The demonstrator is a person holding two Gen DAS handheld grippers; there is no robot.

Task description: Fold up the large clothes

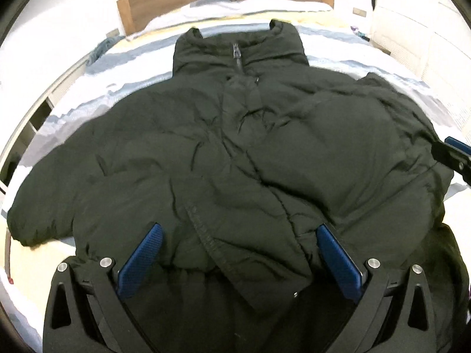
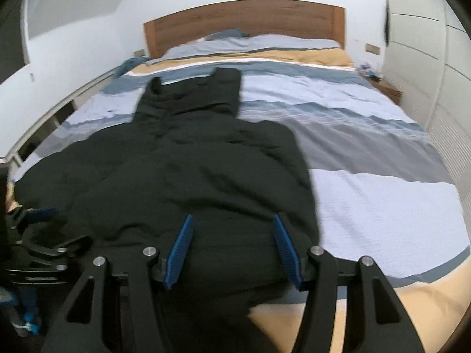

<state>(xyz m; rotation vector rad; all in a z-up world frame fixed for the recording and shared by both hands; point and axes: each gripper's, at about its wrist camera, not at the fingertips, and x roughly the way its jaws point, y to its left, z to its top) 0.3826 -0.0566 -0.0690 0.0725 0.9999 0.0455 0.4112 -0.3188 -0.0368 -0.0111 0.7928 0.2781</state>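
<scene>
A dark puffer jacket (image 1: 235,153) is lying spread out, front side up, on a bed covered by a striped duvet (image 2: 368,147) in blue, white and pale yellow bands. Its stand-up collar (image 1: 238,44) is pointing toward the wooden headboard (image 2: 244,20), with the zipper pull (image 1: 236,50) sitting just below the collar. A white wardrobe (image 2: 426,58) is standing along one side of the bed, and a small bedside shelf (image 2: 388,91) is sitting near the headboard corner.

The left gripper (image 1: 240,229) is hovering low over the jacket's hem near the foot of the bed, its blue-padded jaws standing wide apart with puffy fabric bulging between them but not pinched. The right gripper (image 2: 232,223) is reaching over the hem at the jacket's other side, jaws likewise spread wide with nothing clamped, the garment's edge and the bare duvet lying just beside its outer finger. Each gripper is showing at the edge of the other's view.
</scene>
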